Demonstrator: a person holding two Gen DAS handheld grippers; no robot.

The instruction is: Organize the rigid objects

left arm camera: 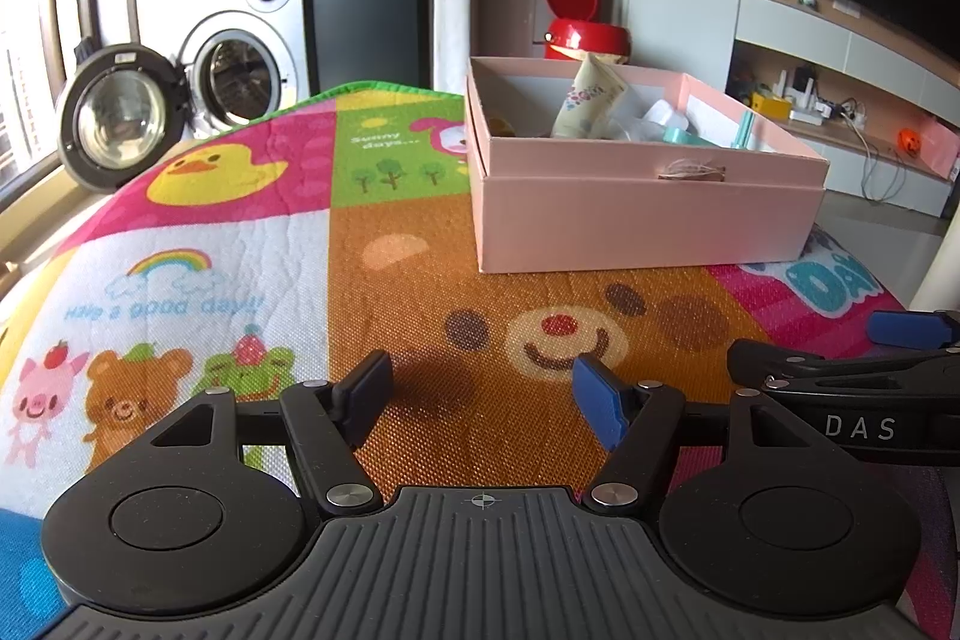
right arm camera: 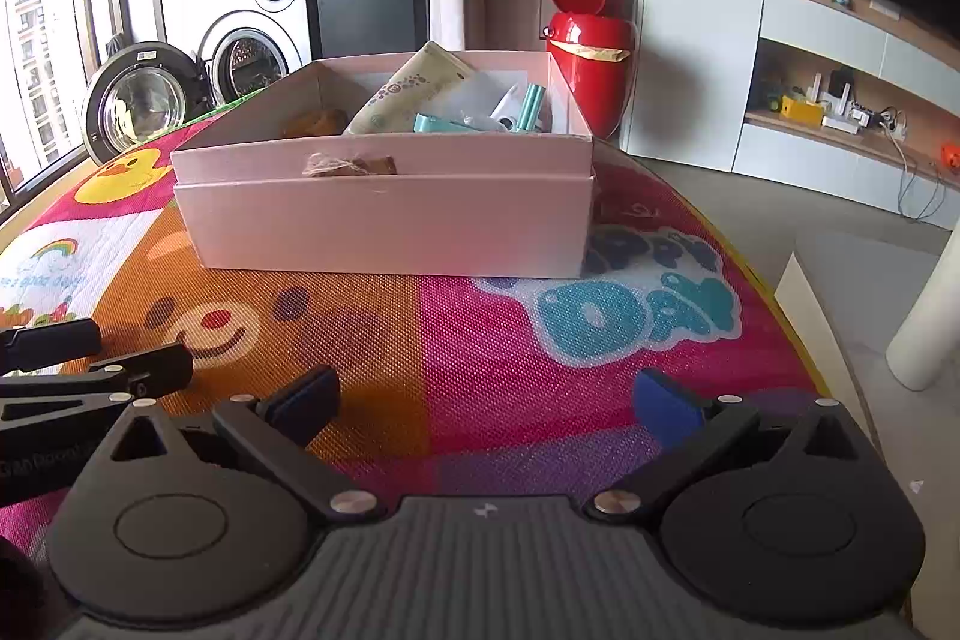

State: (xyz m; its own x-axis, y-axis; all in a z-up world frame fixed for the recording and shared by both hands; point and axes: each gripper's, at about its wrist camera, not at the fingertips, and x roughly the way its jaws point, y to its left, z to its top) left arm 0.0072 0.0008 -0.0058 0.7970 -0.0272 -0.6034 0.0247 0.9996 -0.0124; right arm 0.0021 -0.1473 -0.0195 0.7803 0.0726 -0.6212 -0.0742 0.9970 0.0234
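Note:
A pink cardboard box point(left arm camera: 648, 220) stands on the colourful play mat point(left arm camera: 420, 292); it also shows in the right wrist view point(right arm camera: 390, 226). Inside it are a cream tube point(right arm camera: 408, 91), teal plastic items point(right arm camera: 528, 106), a white item point(right arm camera: 507, 106) and a brown item point(right arm camera: 315, 122). My left gripper point(left arm camera: 483, 394) is open and empty, low over the mat in front of the box. My right gripper point(right arm camera: 492, 403) is open and empty, to the right of the left one. Each gripper shows at the edge of the other's view.
A red lidded bin point(right arm camera: 591, 58) stands behind the box. A washing machine with its door open point(left arm camera: 234, 64) is at the back left. Shelves with small items point(right arm camera: 840, 106) are at the right. The mat's right edge point(right arm camera: 774, 292) drops to the floor.

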